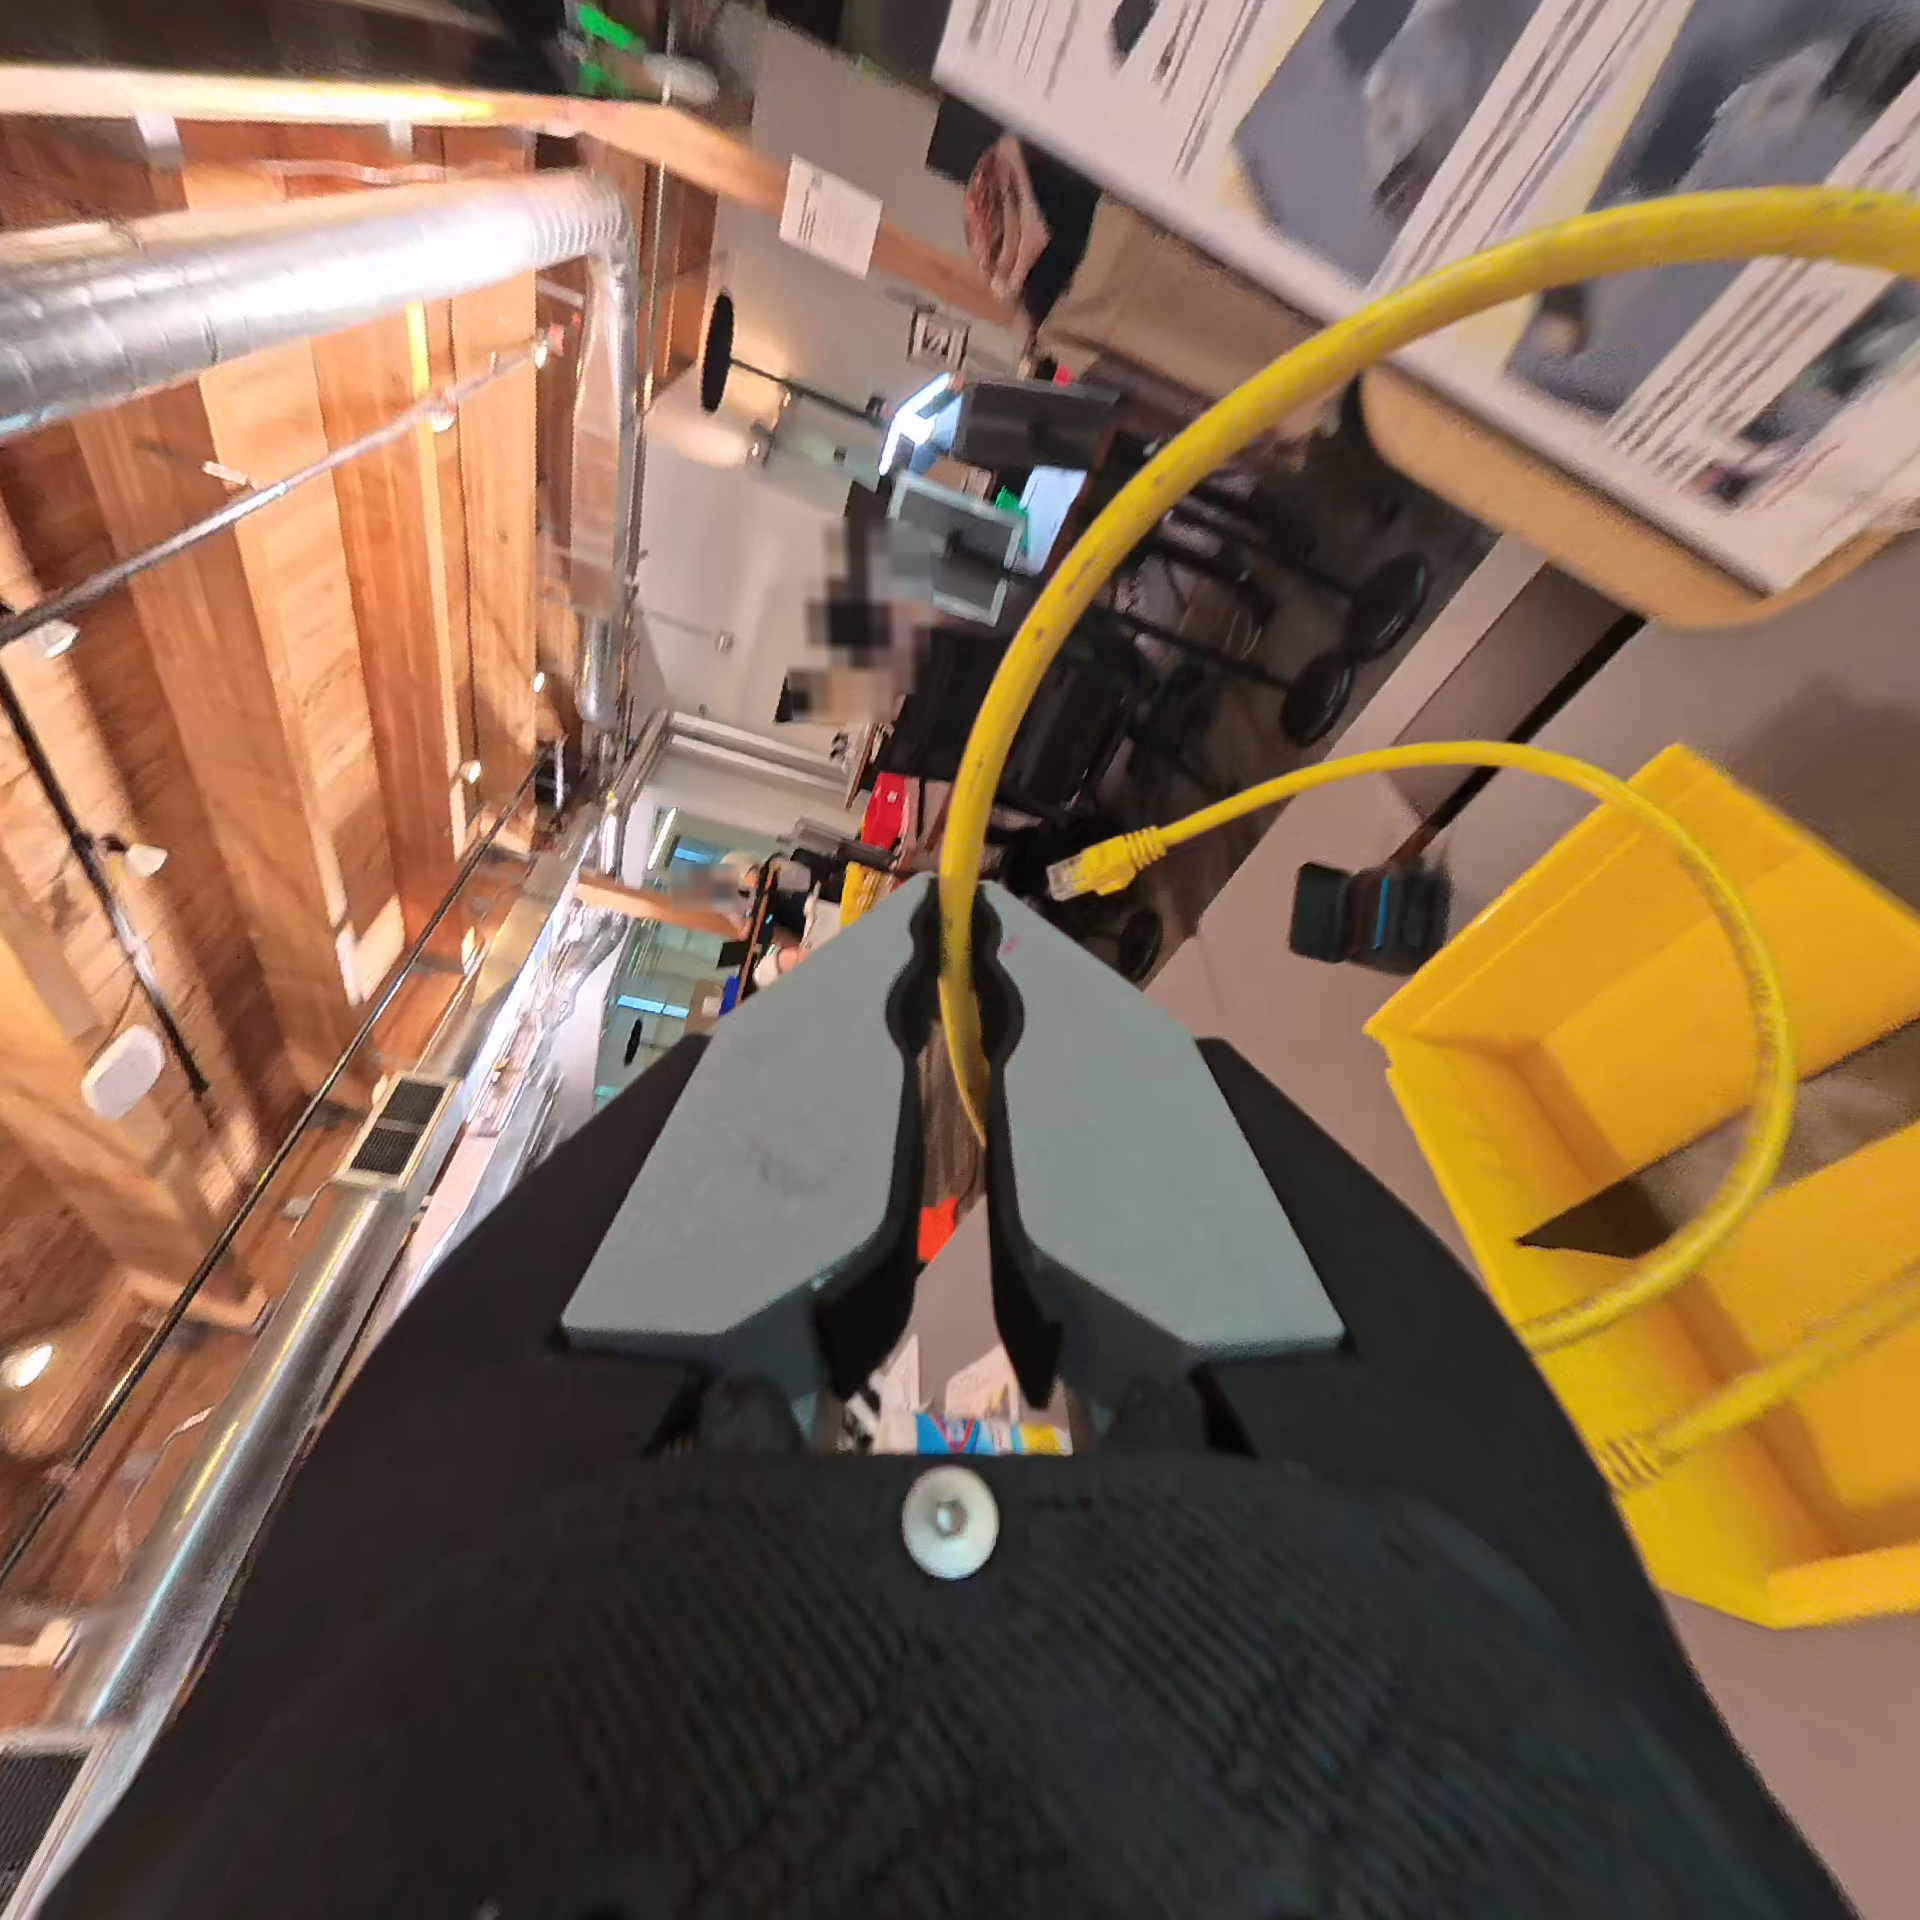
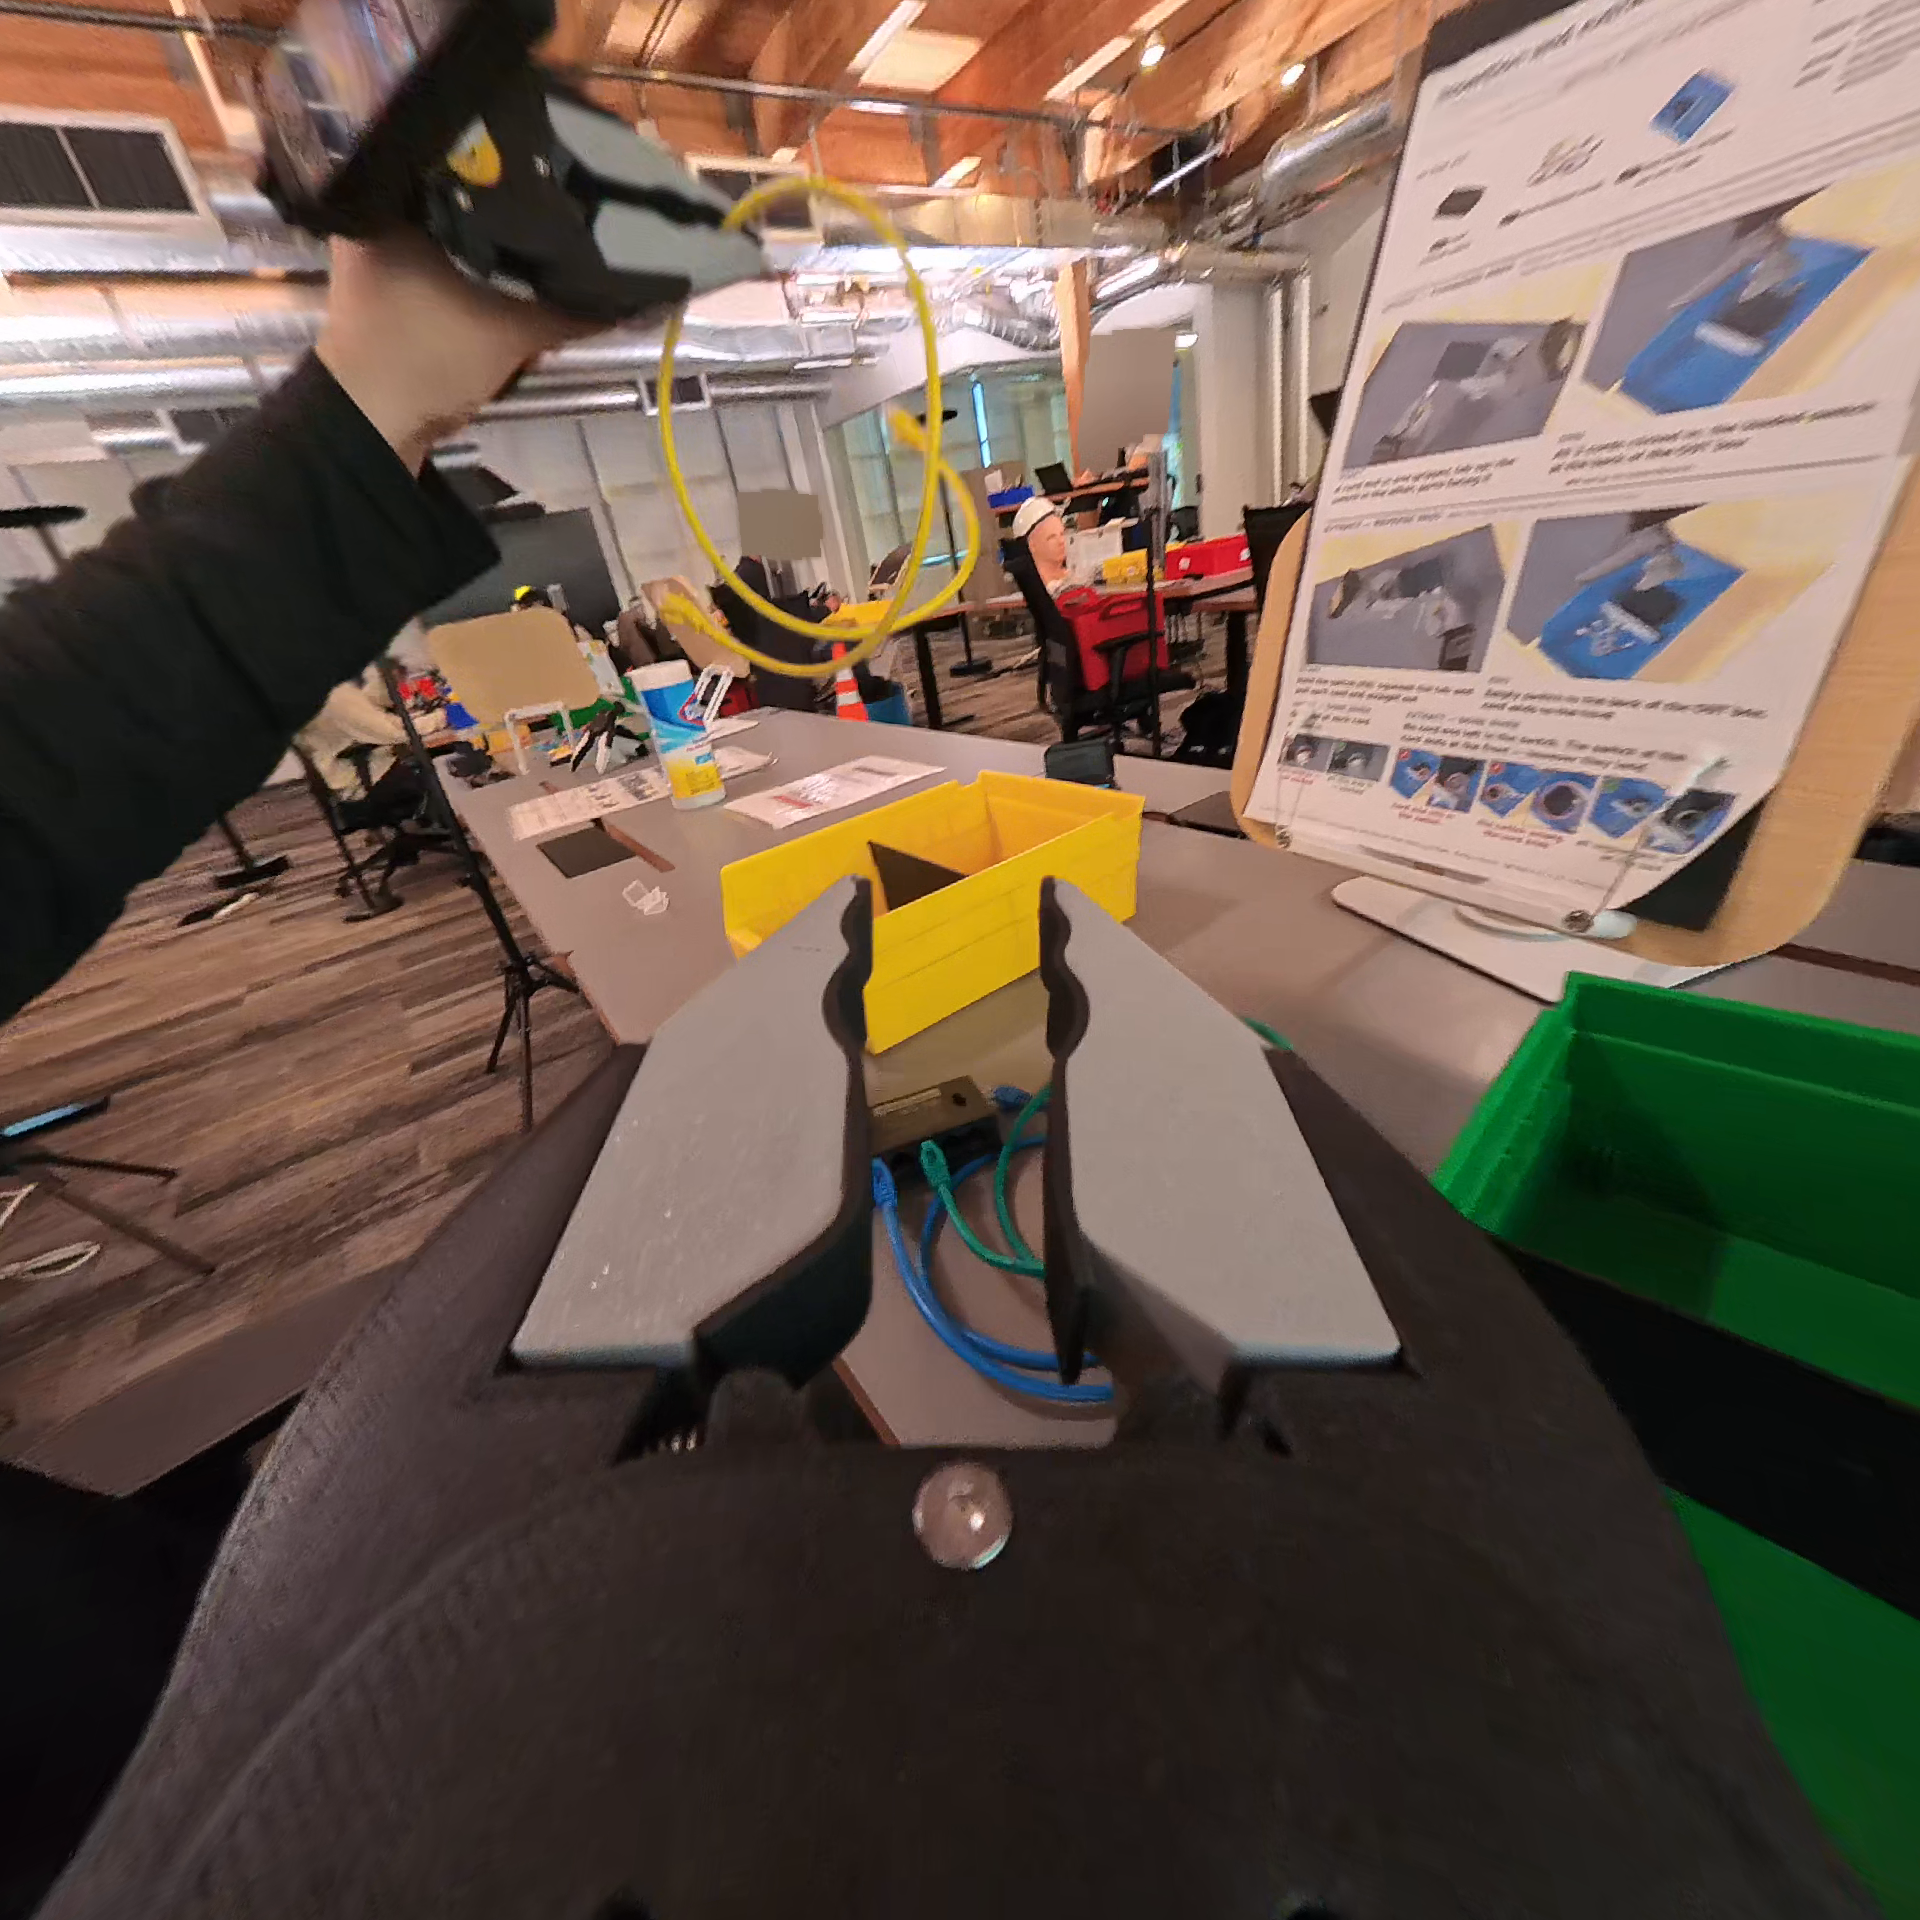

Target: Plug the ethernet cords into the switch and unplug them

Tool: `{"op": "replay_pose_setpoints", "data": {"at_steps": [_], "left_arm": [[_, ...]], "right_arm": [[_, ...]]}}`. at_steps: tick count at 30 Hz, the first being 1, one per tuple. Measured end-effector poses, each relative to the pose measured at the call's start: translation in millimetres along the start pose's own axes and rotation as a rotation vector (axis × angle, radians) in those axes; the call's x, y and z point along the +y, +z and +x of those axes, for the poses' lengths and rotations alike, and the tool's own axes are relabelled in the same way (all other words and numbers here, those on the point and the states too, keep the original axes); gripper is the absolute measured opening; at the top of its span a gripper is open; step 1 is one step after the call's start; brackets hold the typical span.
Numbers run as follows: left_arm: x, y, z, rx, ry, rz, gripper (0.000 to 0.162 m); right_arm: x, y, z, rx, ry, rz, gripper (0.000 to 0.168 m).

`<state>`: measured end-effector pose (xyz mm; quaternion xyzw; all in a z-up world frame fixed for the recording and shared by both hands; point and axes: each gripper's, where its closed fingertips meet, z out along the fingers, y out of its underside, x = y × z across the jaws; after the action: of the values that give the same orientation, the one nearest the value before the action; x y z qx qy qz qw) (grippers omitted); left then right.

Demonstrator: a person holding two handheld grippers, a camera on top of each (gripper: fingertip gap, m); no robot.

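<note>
Your right gripper (image 2: 951,925) is sitting with jaws apart and nothing between them, hovering low over the table (image 2: 1299,997); seen between its fingers, the switch (image 2: 930,1107) is lying on the surface with a blue cord (image 2: 935,1278) and a green cord (image 2: 997,1195) at its front ports, though I can't tell whether they're fully seated. Your left gripper (image 1: 961,914) is clamping the yellow cord (image 1: 1049,582) mid-length, not at the plug, holding it high in the air with the loop dangling well above the yellow bin (image 2: 935,883). The free connector (image 1: 1091,868) is hanging loose past the fingertips, so you're not controlling its orientation. I'd say you're moving this cord down to the switch: be lowering it slowly so the coil isn't swinging, then be using the empty right gripper to pinch right behind the connector boot, clip side oriented to the port, before pushing in. Farther off, the instruction board (image 2: 1558,468) is standing on the table's right; keep the loop from snagging it.
</note>
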<state>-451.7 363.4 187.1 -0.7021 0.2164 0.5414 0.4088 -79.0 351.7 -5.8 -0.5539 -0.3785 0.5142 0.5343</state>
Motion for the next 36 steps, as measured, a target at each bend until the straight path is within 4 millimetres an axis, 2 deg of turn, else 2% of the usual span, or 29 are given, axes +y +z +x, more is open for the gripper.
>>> {"op": "replay_pose_setpoints", "data": {"at_steps": [3,8,11,14,15,17,20,22,25,27,30,33,36], "left_arm": [[-36,-24,25,0.054,0.029,0.095,0.002],[-87,-70,88,0.155,0.092,0.253,0.001],[-111,-97,124,0.209,0.127,0.339,0.002],[-126,-113,152,0.227,0.175,0.392,0.002],[-129,-117,158,0.228,0.189,0.405,0.002],[-134,-120,169,0.236,0.204,0.421,0.002],[-129,-108,177,0.271,0.190,0.393,0.002],[-119,-96,193,0.368,0.142,0.343,0.002],[-105,-85,215,0.467,0.069,0.305,0.029],[-97,-91,232,0.556,-0.026,0.326,0.041],[-82,-109,260,0.664,-0.158,0.410,0.044],[-54,-115,281,0.592,-0.194,0.421,0.040],[-39,-137,330,0.682,-0.191,0.422,0.040]], "right_arm": [[14,14,-8,-0.047,0.012,-0.053,0.035],[34,35,-24,-0.108,0.026,-0.123,0.051],[46,45,-32,-0.154,0.048,-0.163,0.059],[44,48,-46,-0.257,0.115,-0.133,0.060],[41,48,-49,-0.281,0.135,-0.116,0.050],[41,45,-49,-0.301,0.124,-0.109,0.000],[32,40,-45,-0.288,0.114,-0.065,0.000],[21,35,-43,-0.286,0.122,-0.007,0.000],[12,29,-32,-0.253,0.145,0.039,0.000],[7,24,-33,-0.305,0.210,0.069,0.000],[-8,14,-34,-0.405,0.344,0.153,0.000],[-7,13,-20,-0.362,0.357,0.167,0.000],[-10,10,-16,-0.381,0.397,0.194,0.000]]}}
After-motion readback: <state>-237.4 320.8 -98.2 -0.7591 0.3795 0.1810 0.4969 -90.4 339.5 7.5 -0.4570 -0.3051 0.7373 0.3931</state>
